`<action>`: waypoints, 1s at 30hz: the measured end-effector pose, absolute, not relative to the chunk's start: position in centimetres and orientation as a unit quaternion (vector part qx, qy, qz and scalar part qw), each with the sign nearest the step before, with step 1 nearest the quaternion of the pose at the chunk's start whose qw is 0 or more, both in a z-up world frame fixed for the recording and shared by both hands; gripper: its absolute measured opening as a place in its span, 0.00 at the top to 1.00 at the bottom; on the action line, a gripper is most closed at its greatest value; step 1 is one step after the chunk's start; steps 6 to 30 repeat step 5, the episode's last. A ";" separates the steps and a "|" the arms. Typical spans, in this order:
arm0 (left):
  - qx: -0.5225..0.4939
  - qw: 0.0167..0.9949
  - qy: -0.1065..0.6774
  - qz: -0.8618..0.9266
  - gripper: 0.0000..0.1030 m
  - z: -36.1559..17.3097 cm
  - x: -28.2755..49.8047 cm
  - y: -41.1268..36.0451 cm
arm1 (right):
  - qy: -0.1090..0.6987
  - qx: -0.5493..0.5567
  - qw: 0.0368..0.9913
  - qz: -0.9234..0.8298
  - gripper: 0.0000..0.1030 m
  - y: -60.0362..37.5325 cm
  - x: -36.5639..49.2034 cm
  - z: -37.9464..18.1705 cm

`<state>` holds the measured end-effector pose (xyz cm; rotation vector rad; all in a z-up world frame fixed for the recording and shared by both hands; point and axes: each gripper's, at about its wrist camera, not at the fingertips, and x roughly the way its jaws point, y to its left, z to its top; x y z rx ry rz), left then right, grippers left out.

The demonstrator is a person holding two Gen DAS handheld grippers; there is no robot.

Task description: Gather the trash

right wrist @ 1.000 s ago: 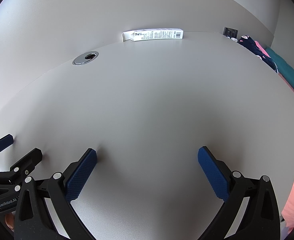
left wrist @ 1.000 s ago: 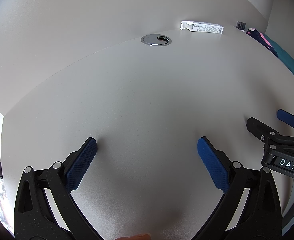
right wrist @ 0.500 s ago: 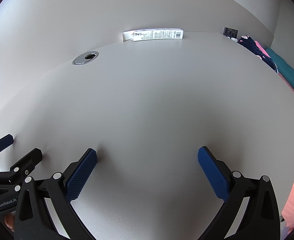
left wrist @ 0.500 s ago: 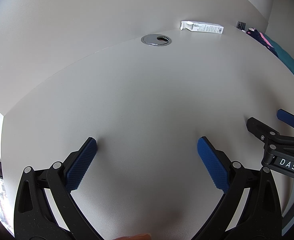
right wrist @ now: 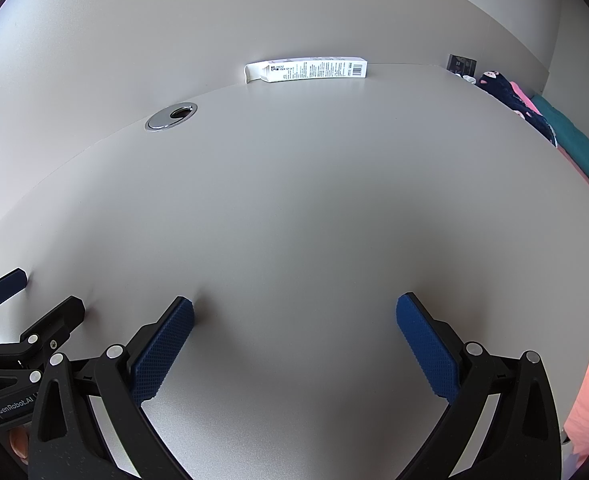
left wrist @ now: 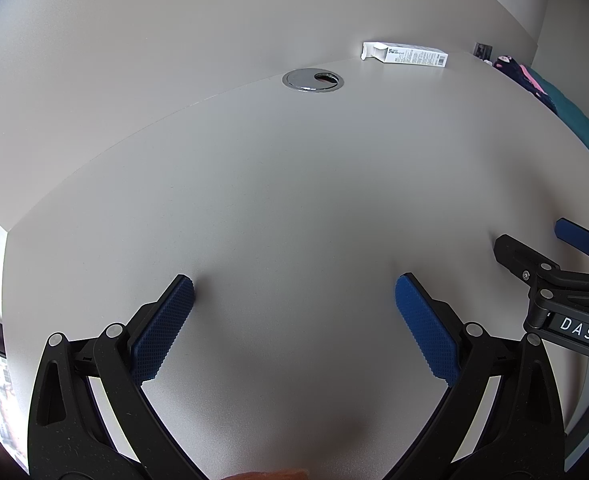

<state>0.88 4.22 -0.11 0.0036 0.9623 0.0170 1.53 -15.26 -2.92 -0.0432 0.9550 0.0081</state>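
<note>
Along the far edge of the bench [right wrist: 294, 208], against the wall, we see a long white carton [right wrist: 306, 70] lying on its side, one end flap open, with a round metal cable grommet [right wrist: 171, 116] near it to the left. Over the near edge we hold both grippers side by side, left gripper [left wrist: 294, 296] and right gripper [right wrist: 294, 316], fingers spread wide apart and empty, well apart from the carton.
</note>
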 end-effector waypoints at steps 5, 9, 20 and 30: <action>0.001 0.886 0.463 0.008 0.06 -0.1 0.9 4.2 | 0.460 -0.021 0.888 0.004 0.02 -15.2 1.5 -2.9; 0.001 0.886 0.463 0.008 0.06 -0.1 0.9 4.2 | 0.460 -0.021 0.888 0.004 0.02 -15.2 1.5 -2.9; 0.001 0.886 0.463 0.008 0.06 -0.1 0.9 4.2 | 0.460 -0.021 0.888 0.004 0.02 -15.2 1.5 -2.9; 0.001 0.886 0.463 0.008 0.06 -0.1 0.9 4.2 | 0.460 -0.021 0.888 0.004 0.02 -15.2 1.5 -2.9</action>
